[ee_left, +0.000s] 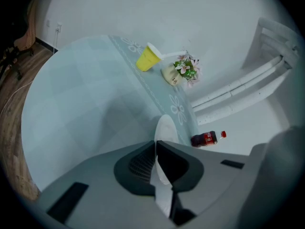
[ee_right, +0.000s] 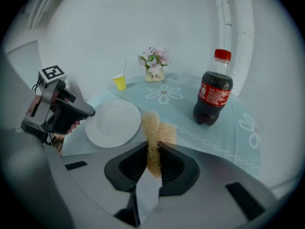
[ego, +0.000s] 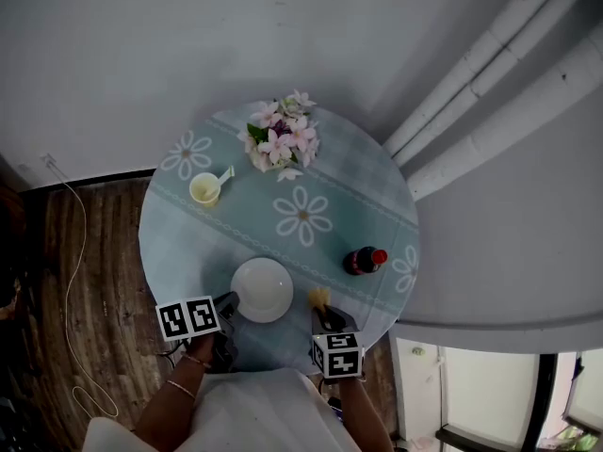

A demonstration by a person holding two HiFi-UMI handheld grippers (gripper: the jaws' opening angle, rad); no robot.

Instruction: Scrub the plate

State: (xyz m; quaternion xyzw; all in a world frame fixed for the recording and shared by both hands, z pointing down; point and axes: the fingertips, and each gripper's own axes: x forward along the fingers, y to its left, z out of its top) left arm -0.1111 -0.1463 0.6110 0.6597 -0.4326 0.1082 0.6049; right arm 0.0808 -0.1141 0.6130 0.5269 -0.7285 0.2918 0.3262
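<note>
Here, the left gripper [ee_left: 155, 147] is pinching the rim of the plate [ego: 262, 290], which is stretching ahead of its jaws and probably handling stiff, slick and breakable, while the right gripper [ee_right: 153, 149] is squeezing a soft scrubber [ee_right: 153, 128].

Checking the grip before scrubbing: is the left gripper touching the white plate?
Touching. The left gripper view shows the left gripper with its jaws clamped on the rim of the white plate.
</note>
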